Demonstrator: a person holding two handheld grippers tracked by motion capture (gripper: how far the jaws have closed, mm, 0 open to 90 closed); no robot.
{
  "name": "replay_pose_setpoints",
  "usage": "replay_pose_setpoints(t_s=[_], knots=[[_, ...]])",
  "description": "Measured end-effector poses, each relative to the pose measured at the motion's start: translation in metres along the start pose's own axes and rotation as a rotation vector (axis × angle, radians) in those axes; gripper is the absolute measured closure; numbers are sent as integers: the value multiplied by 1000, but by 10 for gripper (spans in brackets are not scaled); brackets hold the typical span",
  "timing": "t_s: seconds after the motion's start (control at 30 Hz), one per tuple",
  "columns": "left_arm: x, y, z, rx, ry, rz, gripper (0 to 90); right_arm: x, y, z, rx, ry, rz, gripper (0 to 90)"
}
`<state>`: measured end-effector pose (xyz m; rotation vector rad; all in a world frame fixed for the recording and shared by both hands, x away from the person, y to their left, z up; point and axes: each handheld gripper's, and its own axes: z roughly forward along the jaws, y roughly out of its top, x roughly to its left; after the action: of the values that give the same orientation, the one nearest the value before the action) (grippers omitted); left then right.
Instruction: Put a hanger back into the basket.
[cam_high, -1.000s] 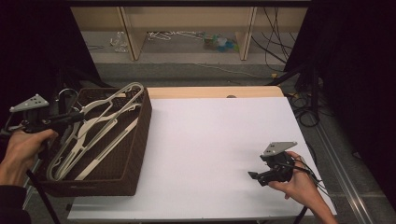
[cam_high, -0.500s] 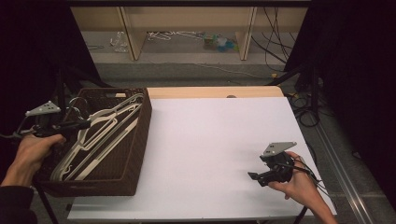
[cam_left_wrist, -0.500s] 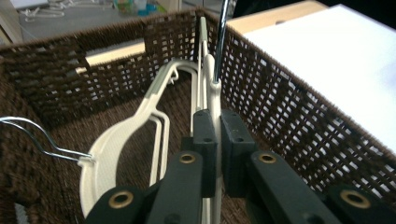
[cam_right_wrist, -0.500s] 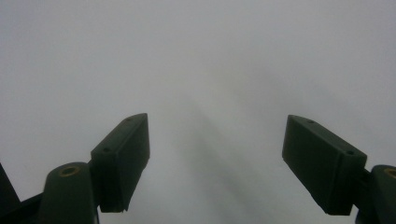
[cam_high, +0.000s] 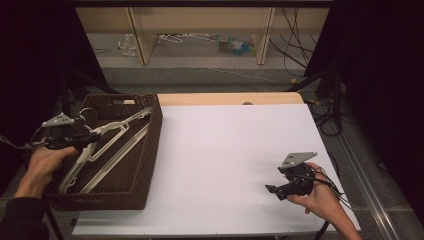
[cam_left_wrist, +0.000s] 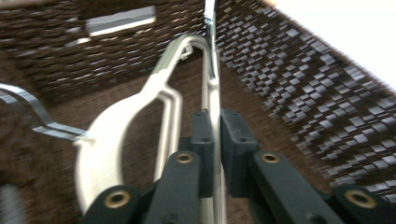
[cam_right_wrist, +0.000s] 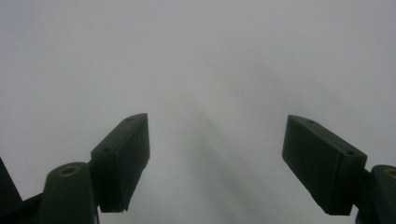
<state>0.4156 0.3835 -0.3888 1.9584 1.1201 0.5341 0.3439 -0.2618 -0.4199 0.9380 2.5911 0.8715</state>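
No brand, label or writing can be read on anything here. At nine o'clock of the white desk (cam_high: 225, 160) sits the dark brown woven basket (cam_high: 145, 165), with pale plastic clothes hangers (cam_high: 107, 150) lying inside it. The left tongs (cam_left_wrist: 216, 135), over the basket, have just been easing open, a thin hanger bar still pinched between them. At five o'clock, the right tongs (cam_right_wrist: 215, 163) rest spread wide, released, over bare desk.
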Motion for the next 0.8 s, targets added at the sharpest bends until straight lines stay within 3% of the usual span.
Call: replay_pose_setpoints(t_s=[0.03,0.07,0.1,0.17,0.2,0.27,0.3,0.4,0.43,0.47,0.5,0.63,0.77,0.8], knots=[[2,0,0,-4,8,32,811,0,0,0,-1,-3,-2,243],[5,0,-1,21,43,51,805,0,0,0,-2,-3,-2,243],[3,-2,-1,33,66,15,802,0,0,0,-1,-2,-1,242],[6,-3,-2,53,75,33,787,1,0,0,-1,0,0,243],[5,-4,-7,106,120,14,768,1,0,0,1,2,0,242],[3,-5,-6,96,185,-5,697,1,0,-1,-1,1,1,241],[3,-4,-9,127,186,2,686,0,0,0,-2,-3,0,239],[-2,-2,-12,106,186,-17,657,1,0,0,0,-2,1,238],[-3,0,-14,94,191,4,631,1,0,0,0,-3,0,238],[-9,1,-17,85,191,-12,621,1,1,0,-2,-4,3,238],[-11,3,-18,72,182,2,612,1,1,0,-5,-5,5,238],[-41,10,-22,-52,125,-14,563,2,1,0,-26,-17,-2,236],[-71,16,-28,-136,52,4,526,3,2,-1,-44,-21,-3,232],[-78,17,-29,-154,35,-9,515,3,2,-3,-35,-13,-1,232]])
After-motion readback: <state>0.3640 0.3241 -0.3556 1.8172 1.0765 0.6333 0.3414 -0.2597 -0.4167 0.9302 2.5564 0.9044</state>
